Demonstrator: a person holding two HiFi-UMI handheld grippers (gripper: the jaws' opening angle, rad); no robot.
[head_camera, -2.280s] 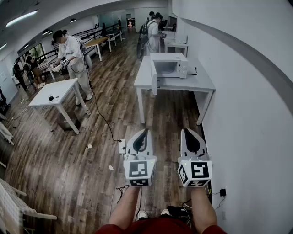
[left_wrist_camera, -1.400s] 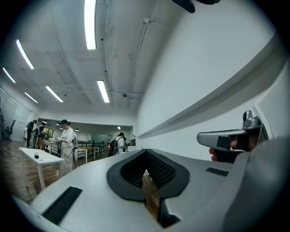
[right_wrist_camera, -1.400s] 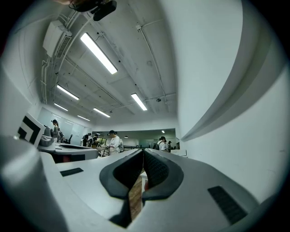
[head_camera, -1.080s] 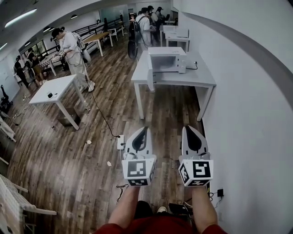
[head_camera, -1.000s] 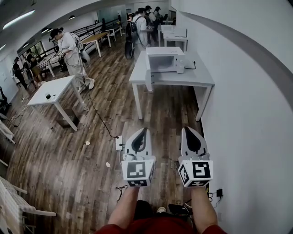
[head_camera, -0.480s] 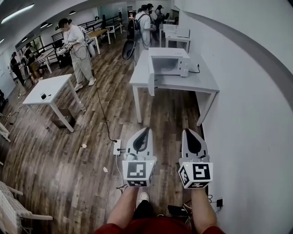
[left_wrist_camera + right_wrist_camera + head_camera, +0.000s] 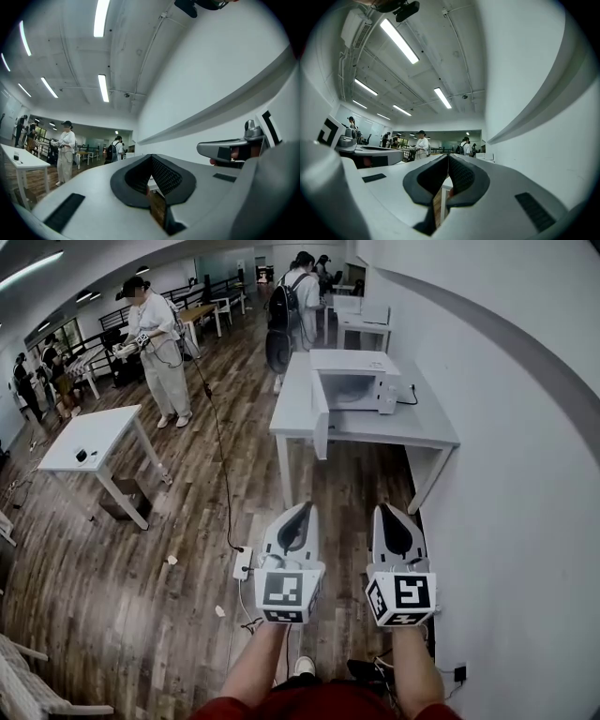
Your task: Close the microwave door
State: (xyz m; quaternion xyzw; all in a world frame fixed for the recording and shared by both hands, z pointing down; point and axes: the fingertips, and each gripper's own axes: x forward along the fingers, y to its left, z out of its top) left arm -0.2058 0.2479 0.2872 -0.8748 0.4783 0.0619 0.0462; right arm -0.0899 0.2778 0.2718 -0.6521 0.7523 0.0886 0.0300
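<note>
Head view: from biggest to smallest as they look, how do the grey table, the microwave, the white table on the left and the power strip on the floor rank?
1. grey table
2. white table, counting its legs
3. microwave, door open; it looks nearly as big as the white table's top
4. power strip, smallest though nearest the camera

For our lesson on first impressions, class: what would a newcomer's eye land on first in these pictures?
The left gripper and right gripper fill the foreground side by side, jaws shut and empty. Ahead, a microwave sits on a grey table by the wall, its door swung open.
</note>
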